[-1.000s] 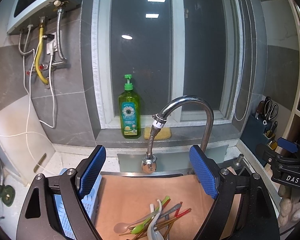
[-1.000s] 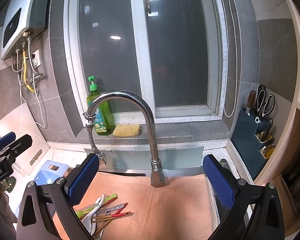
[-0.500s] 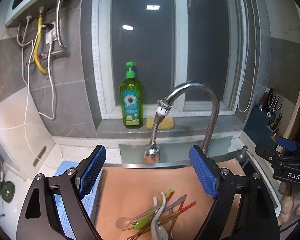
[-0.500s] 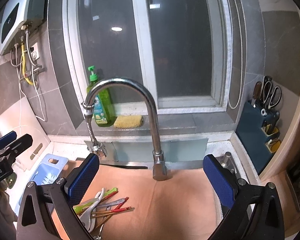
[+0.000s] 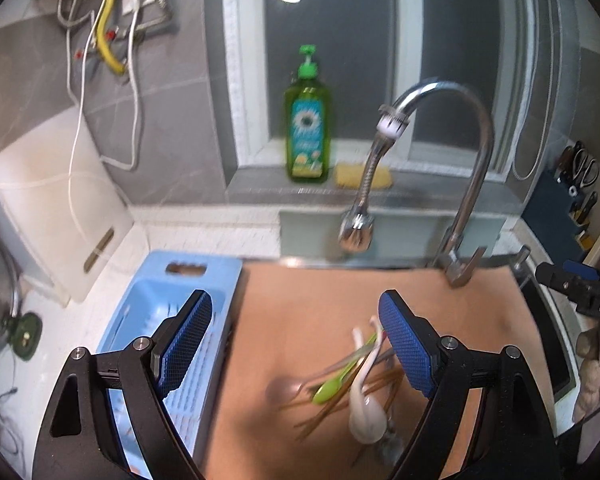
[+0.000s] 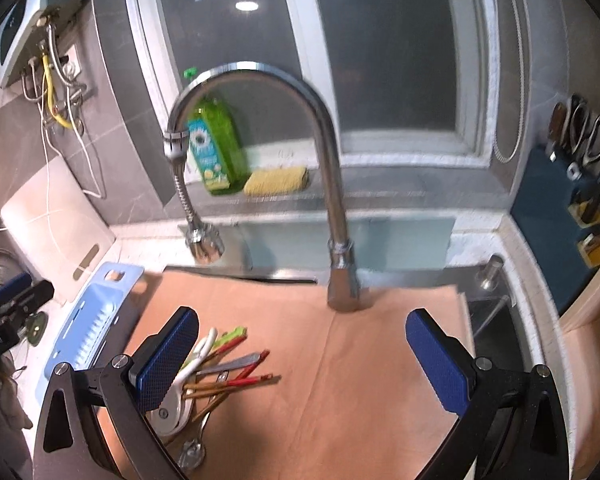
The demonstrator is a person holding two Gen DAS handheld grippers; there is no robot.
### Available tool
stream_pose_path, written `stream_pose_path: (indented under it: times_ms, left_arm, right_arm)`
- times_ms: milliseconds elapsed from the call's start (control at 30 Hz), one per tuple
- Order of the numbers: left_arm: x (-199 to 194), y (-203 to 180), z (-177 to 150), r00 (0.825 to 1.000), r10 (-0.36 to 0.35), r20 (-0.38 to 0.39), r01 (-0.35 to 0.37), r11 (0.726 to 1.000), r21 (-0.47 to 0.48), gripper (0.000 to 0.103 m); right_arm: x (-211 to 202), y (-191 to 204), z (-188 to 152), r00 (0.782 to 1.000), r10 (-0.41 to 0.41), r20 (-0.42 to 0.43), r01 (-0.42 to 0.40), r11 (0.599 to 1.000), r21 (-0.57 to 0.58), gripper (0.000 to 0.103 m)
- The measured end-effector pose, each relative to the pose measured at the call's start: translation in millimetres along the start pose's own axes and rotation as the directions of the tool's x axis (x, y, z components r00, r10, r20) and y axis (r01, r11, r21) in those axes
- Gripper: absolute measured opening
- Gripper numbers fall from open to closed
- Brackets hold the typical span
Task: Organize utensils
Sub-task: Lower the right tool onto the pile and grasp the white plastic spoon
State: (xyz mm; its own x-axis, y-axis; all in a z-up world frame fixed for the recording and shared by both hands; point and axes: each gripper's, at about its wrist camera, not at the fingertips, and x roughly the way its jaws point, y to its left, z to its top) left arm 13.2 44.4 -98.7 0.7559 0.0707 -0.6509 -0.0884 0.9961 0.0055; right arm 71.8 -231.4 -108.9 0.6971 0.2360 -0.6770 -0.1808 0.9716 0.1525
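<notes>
A pile of utensils (image 5: 352,384) lies on a tan board (image 5: 300,308) over the sink: white spoons, a green spoon, chopsticks and metal pieces. The same utensil pile (image 6: 220,372) shows at lower left in the right wrist view, partly hidden behind the left finger (image 6: 168,360). My left gripper (image 5: 296,344) hangs open above the board, its right finger over the pile. My right gripper (image 6: 304,356) is open too, with nothing between its fingers. A light blue slotted tray (image 5: 172,312) sits left of the board.
A curved chrome faucet (image 6: 324,152) with a hanging hose head (image 5: 356,228) rises behind the board. Green soap bottle (image 5: 308,132) and yellow sponge (image 6: 276,180) stand on the sill. A blue knife block (image 6: 560,216) is at right, a white cutting board (image 5: 60,200) at left.
Both cameras have tilted downward and moved in toward the board. More of the blue tray and the utensil pile shows now. Both grippers stay open.
</notes>
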Motion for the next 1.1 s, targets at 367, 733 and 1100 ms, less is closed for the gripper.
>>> stream_pose_path:
  times_ms: [367, 733, 1100]
  left_arm:
    - [8, 9, -48, 0.992, -0.004, -0.129, -0.003, 0.998, -0.058, 0.086]
    - [27, -17, -84, 0.965, -0.104, -0.242, 0.074, 0.989, -0.129, 0.077]
    - [54, -37, -92, 0.936, -0.186, -0.297, 0.144, 0.977, -0.157, 0.046]
  right_arm:
    - [54, 4, -21, 0.968, 0.152, -0.198, -0.145, 0.988, 0.049, 0.102]
    - [119, 36, -25, 0.885, 0.291, -0.364, -0.290, 0.955, 0.058, 0.080]
    - [190, 46, -30, 0.742, 0.456, -0.492, -0.354, 0.889, 0.290, 0.045]
